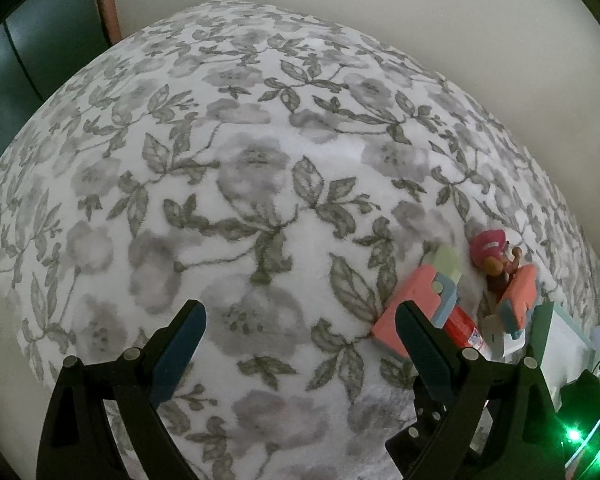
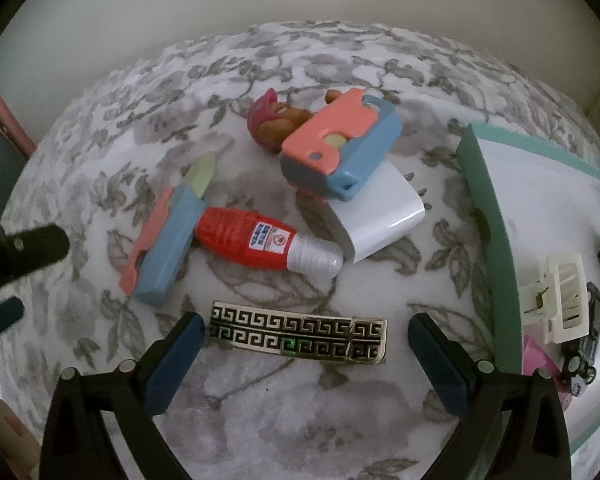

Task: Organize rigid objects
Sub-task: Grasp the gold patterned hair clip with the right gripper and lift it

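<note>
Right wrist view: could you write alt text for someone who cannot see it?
Open right gripper above a patterned gold hair clip on a floral blanket. Beyond lie a red glue bottle, white charger and toys; a green-rimmed tray sits right.

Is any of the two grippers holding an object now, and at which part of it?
Nothing is held. The left gripper is open over bare floral cloth. The right gripper is open too; the patterned hair clip lies between its fingers, not clamped.

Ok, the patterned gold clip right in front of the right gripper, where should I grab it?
Grip the gold clip across its narrow width near mid-length, coming straight down from above. It lies flat and crosswise, too long for the open right gripper to span lengthwise, so turn the gripper first.
</note>
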`<state>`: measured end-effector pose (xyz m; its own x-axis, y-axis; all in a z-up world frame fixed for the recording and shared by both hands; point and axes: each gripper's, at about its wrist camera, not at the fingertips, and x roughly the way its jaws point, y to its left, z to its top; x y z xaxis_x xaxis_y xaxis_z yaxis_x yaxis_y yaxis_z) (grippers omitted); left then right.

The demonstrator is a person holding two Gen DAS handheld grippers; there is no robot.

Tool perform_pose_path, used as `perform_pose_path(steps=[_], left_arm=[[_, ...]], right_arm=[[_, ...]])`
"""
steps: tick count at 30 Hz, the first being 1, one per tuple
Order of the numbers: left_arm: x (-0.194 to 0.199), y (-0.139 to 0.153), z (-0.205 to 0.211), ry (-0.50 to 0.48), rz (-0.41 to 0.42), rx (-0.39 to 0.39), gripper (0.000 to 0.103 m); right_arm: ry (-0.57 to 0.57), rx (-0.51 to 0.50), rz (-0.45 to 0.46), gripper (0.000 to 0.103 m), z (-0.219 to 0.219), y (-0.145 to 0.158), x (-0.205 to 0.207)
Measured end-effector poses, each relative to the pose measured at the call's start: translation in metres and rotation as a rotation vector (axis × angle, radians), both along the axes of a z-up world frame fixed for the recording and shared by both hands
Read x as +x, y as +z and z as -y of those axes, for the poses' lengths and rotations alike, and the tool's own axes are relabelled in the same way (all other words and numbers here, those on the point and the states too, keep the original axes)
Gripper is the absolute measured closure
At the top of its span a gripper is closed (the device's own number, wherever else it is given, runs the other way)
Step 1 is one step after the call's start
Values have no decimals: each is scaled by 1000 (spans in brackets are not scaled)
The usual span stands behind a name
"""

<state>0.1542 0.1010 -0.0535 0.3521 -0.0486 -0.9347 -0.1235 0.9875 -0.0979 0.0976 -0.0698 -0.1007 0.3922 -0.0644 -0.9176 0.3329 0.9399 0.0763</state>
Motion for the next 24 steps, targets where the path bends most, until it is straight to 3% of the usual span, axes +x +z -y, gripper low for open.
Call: perform_pose_path(steps=[13,24], left_arm=[[2,-13,29,-124,-21,-32,7],[12,-22,46,-169,-29,-87,7]], right_arm=[[14,-37,-8,18,8,3,-9],[5,-14,-20,19,33,5,-15]])
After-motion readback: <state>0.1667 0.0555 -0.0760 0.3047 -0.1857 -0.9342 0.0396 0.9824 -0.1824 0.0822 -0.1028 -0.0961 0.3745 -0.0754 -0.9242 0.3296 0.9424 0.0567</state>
